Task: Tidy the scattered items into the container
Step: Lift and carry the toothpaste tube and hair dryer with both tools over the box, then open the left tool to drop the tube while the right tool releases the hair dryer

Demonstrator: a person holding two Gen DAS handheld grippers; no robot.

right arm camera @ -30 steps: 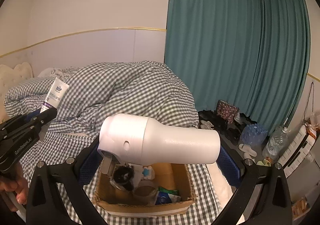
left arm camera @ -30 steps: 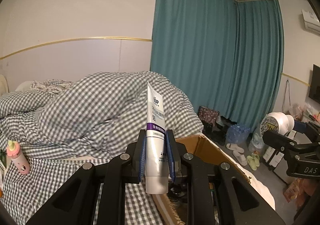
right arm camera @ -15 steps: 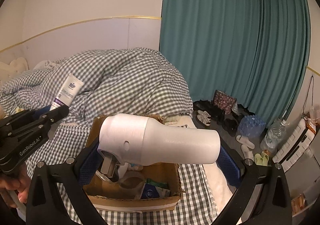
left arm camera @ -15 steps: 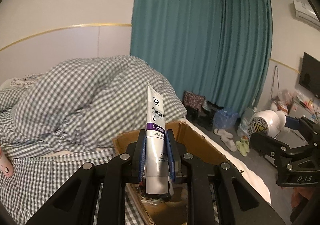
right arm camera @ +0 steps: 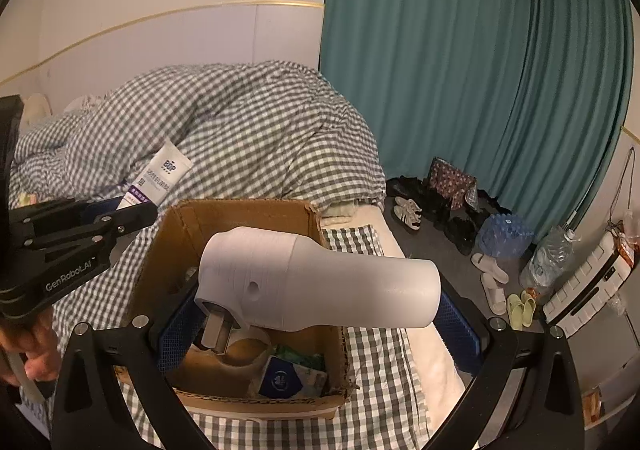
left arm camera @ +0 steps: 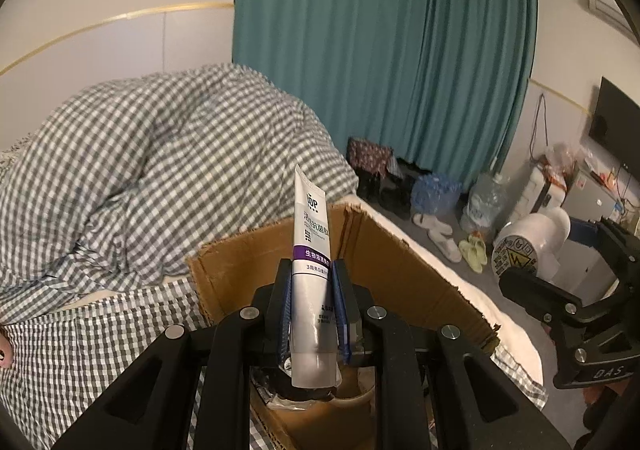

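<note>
Cardboard box (right arm camera: 240, 218) sat on checked bedding (right arm camera: 380, 402) by teal curtains (right arm camera: 460, 70); left gripper (left arm camera: 312, 314) pinched toothpaste tube (left arm camera: 312, 246), right gripper (right arm camera: 320, 334) clamped white, possibly massage-gun, device (right arm camera: 320, 286).

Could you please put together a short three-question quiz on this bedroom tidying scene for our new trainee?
1. True or false: the left gripper holds a toothpaste tube upright between its jaws.
2. What does the right gripper hold: A) a water bottle, B) a white cylindrical device, C) a slipper?
3. Fill in: both carried items are over the open cardboard ____ on the checked bedding.

Key: 1 true. 2 B; it lies crosswise between the jaws. 3 box; it already holds several items.
</note>
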